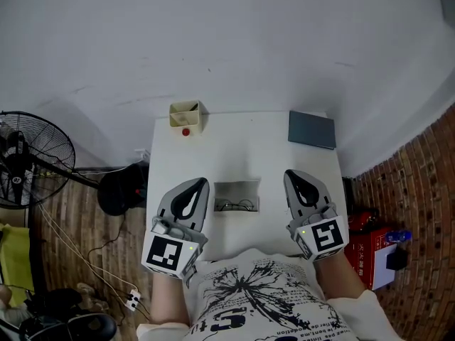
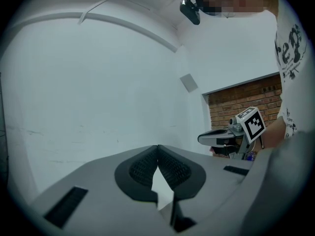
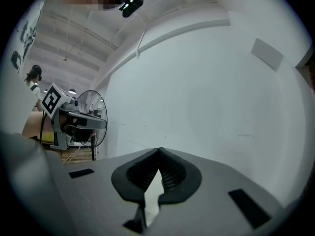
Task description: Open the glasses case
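Pale grey glasses case [image 1: 237, 196] lies on the white table [image 1: 242, 148], long axis left to right, between 2 clenched, empty grippers; left gripper [image 1: 202, 183] sits just beside its left end; right gripper [image 1: 290, 174] slightly farther off.

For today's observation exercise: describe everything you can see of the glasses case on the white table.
The glasses case is a small, pale grey rectangular box lying flat near the front middle of the white table. Thin-rimmed glasses show inside it; whether its lid is open or clear cannot be told. Nothing touches it: the left gripper and right gripper sit apart from it, one on each side.
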